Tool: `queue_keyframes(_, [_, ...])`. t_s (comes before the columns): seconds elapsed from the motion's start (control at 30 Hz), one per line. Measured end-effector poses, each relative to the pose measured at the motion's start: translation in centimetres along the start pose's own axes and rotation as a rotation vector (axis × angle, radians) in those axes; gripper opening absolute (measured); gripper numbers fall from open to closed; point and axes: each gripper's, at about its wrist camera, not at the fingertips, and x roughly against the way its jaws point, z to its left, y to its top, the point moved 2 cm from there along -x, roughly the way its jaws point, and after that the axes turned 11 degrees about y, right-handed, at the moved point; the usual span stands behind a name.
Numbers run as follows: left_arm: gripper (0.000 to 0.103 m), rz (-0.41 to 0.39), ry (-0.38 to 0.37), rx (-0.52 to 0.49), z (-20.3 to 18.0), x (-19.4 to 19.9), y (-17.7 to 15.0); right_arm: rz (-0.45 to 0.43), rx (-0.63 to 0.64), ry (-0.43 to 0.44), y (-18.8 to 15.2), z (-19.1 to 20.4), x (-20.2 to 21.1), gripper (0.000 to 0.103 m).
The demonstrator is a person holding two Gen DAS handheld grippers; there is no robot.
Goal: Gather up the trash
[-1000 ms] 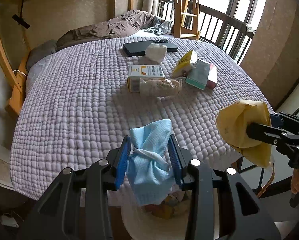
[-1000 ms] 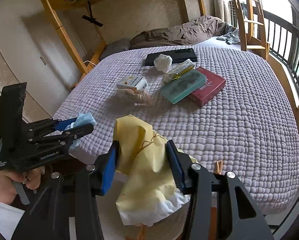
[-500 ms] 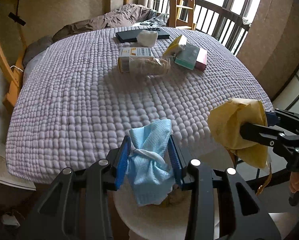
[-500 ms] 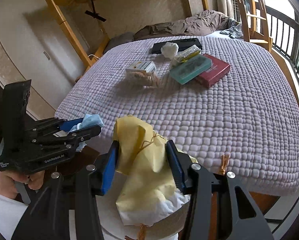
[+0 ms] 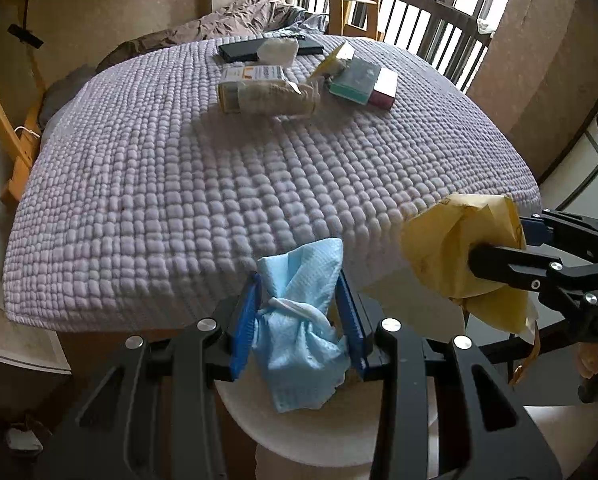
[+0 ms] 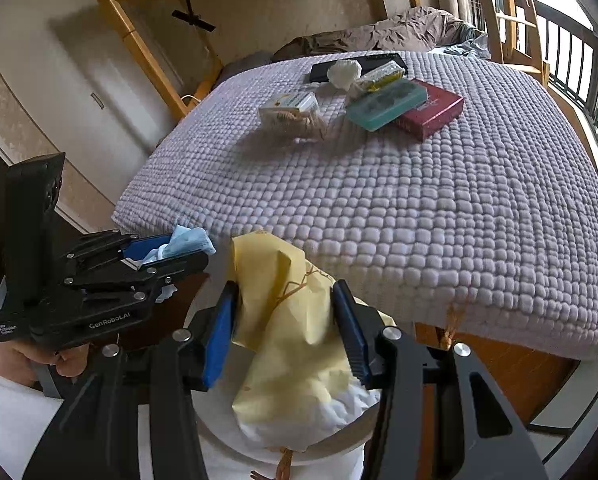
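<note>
White bin (image 5: 299,436) below – blue mask (image 5: 299,320), yellow paper (image 6: 287,328) gripped above.

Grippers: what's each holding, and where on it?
Left gripper: blue face mask, pinched at its bunched middle. Right gripper: crumpled yellow paper bag, pinched across its upper half.

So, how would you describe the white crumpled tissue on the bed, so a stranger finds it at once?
Start from the purple quilted bed and look to its far end, where a flat black object lies. The white crumpled tissue rests against its near edge. It is the only soft, ball-shaped white thing; its neighbours are boxes and packets.
</note>
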Motion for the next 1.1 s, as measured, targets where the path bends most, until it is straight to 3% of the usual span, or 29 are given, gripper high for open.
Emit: queue_keyframes(1.1, [0.041,0.095,0.003,-0.043,-1.3,-2.2,-2.9,0.09,-0.017,0.005,-3.3,-0.2,-2.2,0.048])
